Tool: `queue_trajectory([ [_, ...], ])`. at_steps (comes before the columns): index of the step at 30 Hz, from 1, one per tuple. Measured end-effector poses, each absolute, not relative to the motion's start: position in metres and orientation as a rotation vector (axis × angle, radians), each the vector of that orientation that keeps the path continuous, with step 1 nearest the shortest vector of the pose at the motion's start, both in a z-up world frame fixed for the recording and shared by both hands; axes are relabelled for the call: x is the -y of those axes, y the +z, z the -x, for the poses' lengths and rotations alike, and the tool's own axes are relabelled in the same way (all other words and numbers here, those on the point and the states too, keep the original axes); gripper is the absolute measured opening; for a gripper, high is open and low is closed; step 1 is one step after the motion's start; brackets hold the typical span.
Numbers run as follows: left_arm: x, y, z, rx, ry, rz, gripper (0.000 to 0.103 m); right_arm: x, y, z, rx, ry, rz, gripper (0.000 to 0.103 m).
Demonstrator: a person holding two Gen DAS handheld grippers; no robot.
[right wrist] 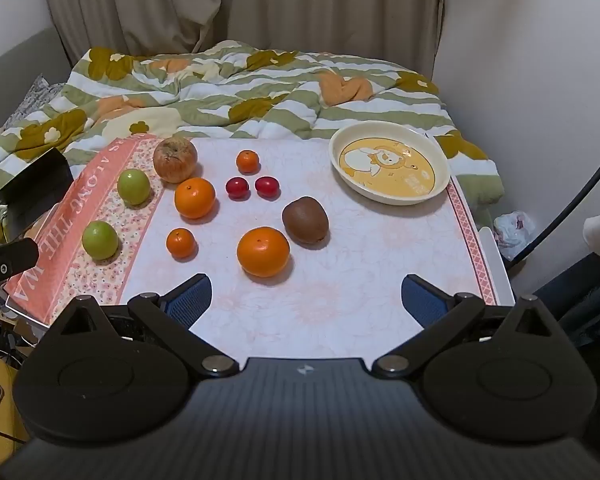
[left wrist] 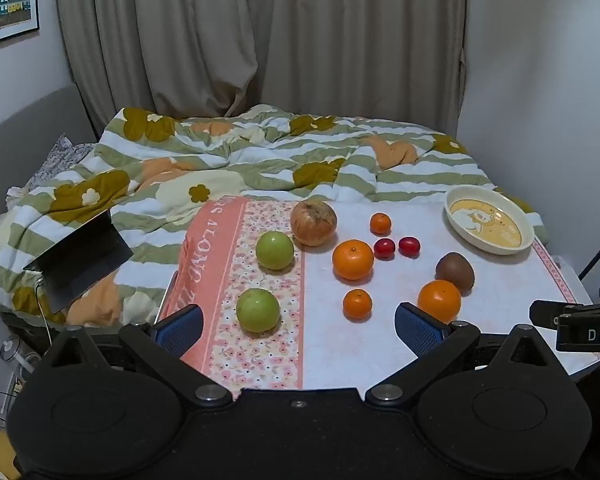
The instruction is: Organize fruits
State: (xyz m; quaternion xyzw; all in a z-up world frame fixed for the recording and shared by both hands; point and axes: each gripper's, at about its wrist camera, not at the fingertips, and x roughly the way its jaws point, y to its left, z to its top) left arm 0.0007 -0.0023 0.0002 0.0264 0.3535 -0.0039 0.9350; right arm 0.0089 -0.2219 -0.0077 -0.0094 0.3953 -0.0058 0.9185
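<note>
Both grippers hover over the table's near edge, jaws wide apart and empty: the left gripper (left wrist: 299, 326) faces a green apple (left wrist: 258, 310), the right gripper (right wrist: 306, 300) an orange (right wrist: 263, 252). The fruits lie loose on the cloth (right wrist: 340, 288), none in the plate (right wrist: 440, 190) at the far right. They are round and likely to roll; the orange looks firm, best pinched across its widest middle. The kiwi (right wrist: 305, 220) and two small red fruits (right wrist: 252, 187) look softer, wanting a gentle squeeze.

Green apples (right wrist: 133, 186) on pink floral cloth (right wrist: 100, 280); cream-and-yellow plate (right wrist: 440, 184)
</note>
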Motion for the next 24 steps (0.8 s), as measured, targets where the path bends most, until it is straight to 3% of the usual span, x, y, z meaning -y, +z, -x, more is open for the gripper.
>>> queue_trajectory([
  [24, -0.011, 0.000, -0.013, -0.710, -0.016, -0.046, 0.103, 0.214, -0.008, -0.020, -0.820, -0.003, 0.009, 0.103],
])
